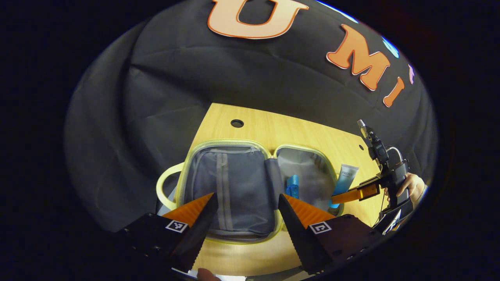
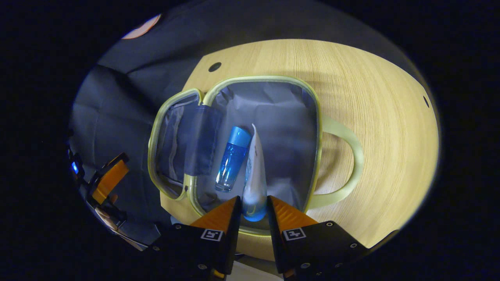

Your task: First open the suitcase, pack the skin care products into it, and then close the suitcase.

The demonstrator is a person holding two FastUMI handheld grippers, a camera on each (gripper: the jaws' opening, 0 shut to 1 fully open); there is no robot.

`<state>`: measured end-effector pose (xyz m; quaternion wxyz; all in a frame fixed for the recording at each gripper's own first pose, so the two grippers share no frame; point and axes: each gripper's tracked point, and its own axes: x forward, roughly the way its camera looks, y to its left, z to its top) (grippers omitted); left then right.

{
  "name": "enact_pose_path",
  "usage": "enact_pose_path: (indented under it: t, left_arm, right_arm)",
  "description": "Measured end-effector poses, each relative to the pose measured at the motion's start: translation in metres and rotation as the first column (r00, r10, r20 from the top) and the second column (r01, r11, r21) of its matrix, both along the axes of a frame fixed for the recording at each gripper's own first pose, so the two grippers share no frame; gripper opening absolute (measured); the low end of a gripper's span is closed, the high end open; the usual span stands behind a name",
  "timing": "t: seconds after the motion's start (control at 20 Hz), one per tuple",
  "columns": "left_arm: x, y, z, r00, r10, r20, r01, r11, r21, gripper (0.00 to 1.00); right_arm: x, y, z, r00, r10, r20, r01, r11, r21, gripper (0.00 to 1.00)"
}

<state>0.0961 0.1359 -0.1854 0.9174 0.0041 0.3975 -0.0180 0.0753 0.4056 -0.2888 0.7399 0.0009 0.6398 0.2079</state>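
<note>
We pack: right claw [image 2: 252,212] clamps tube [image 2: 254,171] over open suitcase [image 2: 273,101], beside blue bottle [image 2: 233,158]. Left claw [image 1: 246,212] gapes, idle. Next: lower, release.

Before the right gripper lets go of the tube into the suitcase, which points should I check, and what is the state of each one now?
1. Suitcase is open and lies flat on the table: ok.
2. Right gripper is shut on the white tube, near its blue cap: ok.
3. Tube is above the right compartment, inside the rim: ok.
4. Tube touches the lining or hangs above it: cannot tell.
5. Blue bottle already lies inside, close beside the tube; room to drop without a knock: cannot tell.
6. Left gripper is open, away from the drop place: ok.
</note>
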Motion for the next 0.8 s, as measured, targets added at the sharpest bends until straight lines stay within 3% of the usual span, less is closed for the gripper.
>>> enact_pose_path:
  t: [0.1, 0.15, 0.2, 0.25, 0.35, 0.4, 0.5, 0.55, 0.8]
  left_arm:
    - [-0.003, 0.012, -0.001, 1.000, 0.009, -0.006, -0.009, 1.000, 0.008, 0.99]
    - [-0.004, 0.017, -0.003, 1.000, 0.009, -0.009, -0.009, 1.000, 0.008, 0.96]
    - [-0.005, 0.020, -0.003, 1.000, 0.010, -0.015, -0.010, 1.000, 0.007, 0.96]
    - [-0.007, 0.022, -0.005, 1.000, 0.011, -0.021, -0.011, 1.000, 0.005, 0.96]
    - [-0.009, 0.029, -0.008, 0.999, 0.018, -0.030, -0.018, 1.000, 0.000, 0.96]
    - [-0.008, 0.031, -0.010, 0.999, 0.022, -0.035, -0.022, 1.000, -0.005, 0.96]
    - [-0.007, 0.036, -0.018, 0.999, 0.030, -0.042, -0.031, 0.999, -0.015, 0.96]
    - [-0.005, 0.038, -0.019, 0.998, 0.035, -0.043, -0.036, 0.999, -0.019, 0.96]
    - [-0.001, 0.065, -0.022, 0.996, 0.086, -0.024, -0.087, 0.995, -0.051, 0.96]
  right_arm:
    - [0.004, -0.002, -0.014, 1.000, -0.013, -0.016, 0.013, 0.999, -0.036, 0.42]
    - [0.008, -0.003, -0.019, 0.999, -0.030, -0.013, 0.030, 0.998, -0.057, 0.41]
    - [0.010, -0.002, -0.022, 0.999, -0.044, -0.008, 0.044, 0.997, -0.061, 0.47]
    - [0.012, -0.001, -0.025, 0.998, -0.058, -0.013, 0.057, 0.996, -0.065, 0.42]
    - [0.015, 0.001, -0.021, 0.996, -0.087, -0.027, 0.086, 0.994, -0.062, 0.45]
    - [0.014, 0.002, -0.018, 0.995, -0.095, -0.022, 0.093, 0.994, -0.057, 0.51]
    - [0.014, 0.005, -0.014, 0.994, -0.104, -0.014, 0.104, 0.993, -0.054, 0.84]
    - [0.015, 0.005, -0.012, 0.994, -0.105, -0.001, 0.105, 0.993, -0.055, 0.95]
    - [0.011, 0.009, 0.012, 0.994, -0.085, 0.074, 0.085, 0.996, -0.002, 0.96]
